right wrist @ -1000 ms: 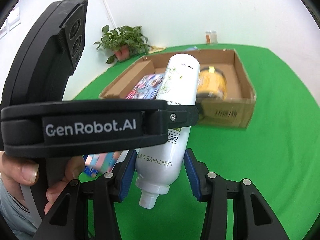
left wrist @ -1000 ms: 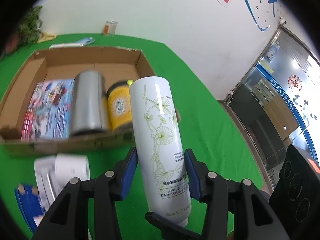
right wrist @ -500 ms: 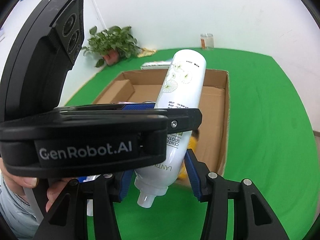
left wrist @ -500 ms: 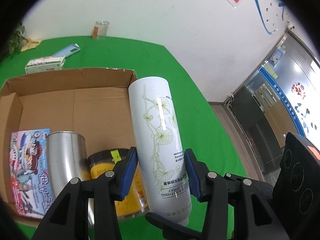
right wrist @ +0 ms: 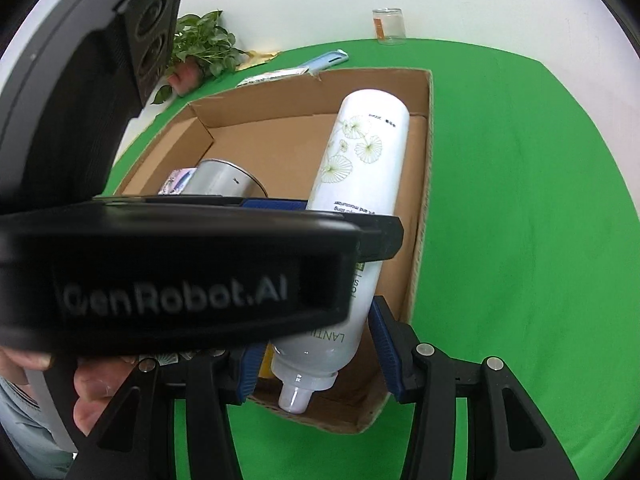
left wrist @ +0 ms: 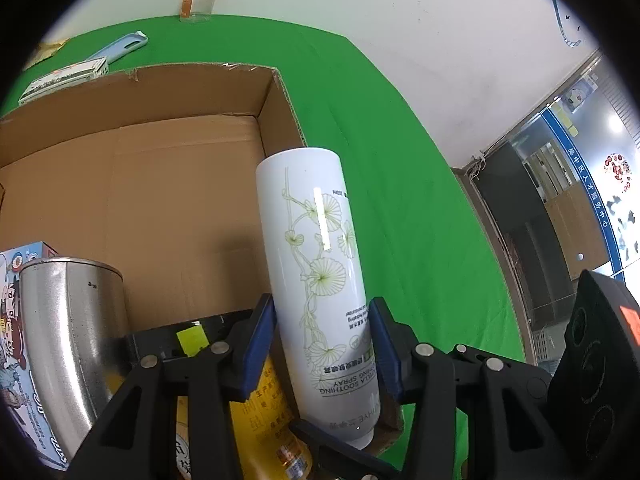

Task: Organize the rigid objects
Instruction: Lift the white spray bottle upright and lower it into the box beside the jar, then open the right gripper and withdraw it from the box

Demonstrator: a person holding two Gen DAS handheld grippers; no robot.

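My left gripper is shut on a tall white spray bottle printed with green leaves, holding it above the right side of the open cardboard box. The bottle also shows in the right wrist view, nozzle toward the camera, over the box. My right gripper is open, its blue pads either side of the bottle's nozzle end without touching. In the box lie a steel cup, a yellow jar and a colourful printed box.
The box stands on a green table. Behind it lie a flat white packet, a light blue handle and a glass jar at the wall. A potted plant stands at the far left. The left gripper's body fills the right view's left half.
Both grippers have moved forward and down over the box with the bottle. The box now fills the views and the bottle hangs inside its right side.
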